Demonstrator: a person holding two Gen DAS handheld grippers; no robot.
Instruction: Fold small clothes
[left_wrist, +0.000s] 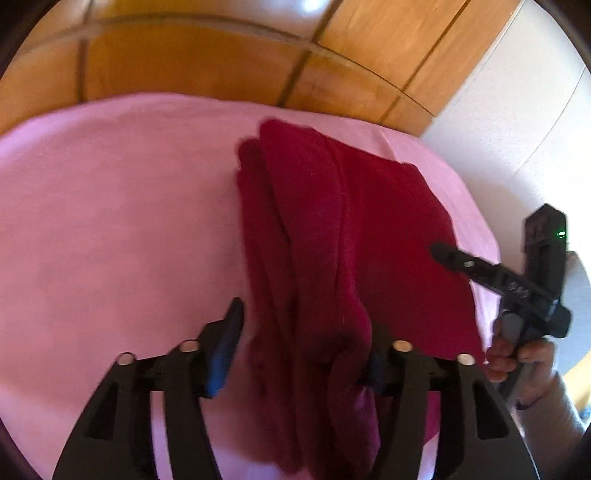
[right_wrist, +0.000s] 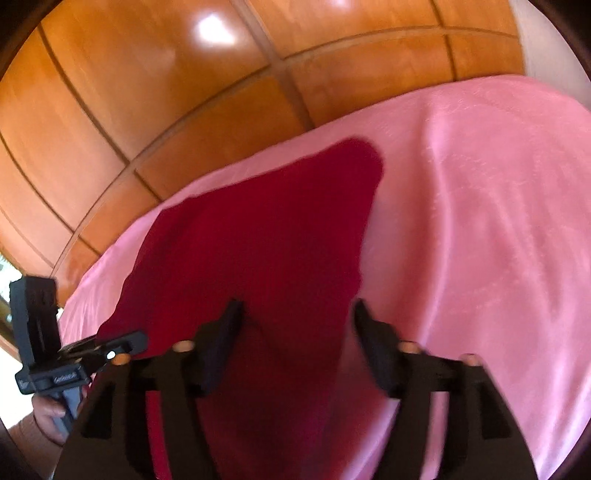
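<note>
A dark red garment (left_wrist: 332, 221) lies folded lengthwise on a pink sheet (left_wrist: 110, 221). Its near end rises in bunched folds between the jaws of my left gripper (left_wrist: 306, 325). The left finger (left_wrist: 225, 339) stands clear of the cloth, the right one is partly hidden behind it, and the gripper is open. In the right wrist view the garment (right_wrist: 258, 240) runs under and between the wide-apart fingers of my right gripper (right_wrist: 298, 308), which is also open. Each view shows the other gripper at its edge: the right gripper (left_wrist: 498, 277) and the left gripper (right_wrist: 74, 358).
Glossy wooden panels (right_wrist: 147, 92) rise just behind the pink-covered surface. A white wall (left_wrist: 517, 92) stands at the right in the left wrist view. A person's hand (left_wrist: 517, 354) holds the right gripper's handle. Bare pink sheet (right_wrist: 480, 221) spreads right of the garment.
</note>
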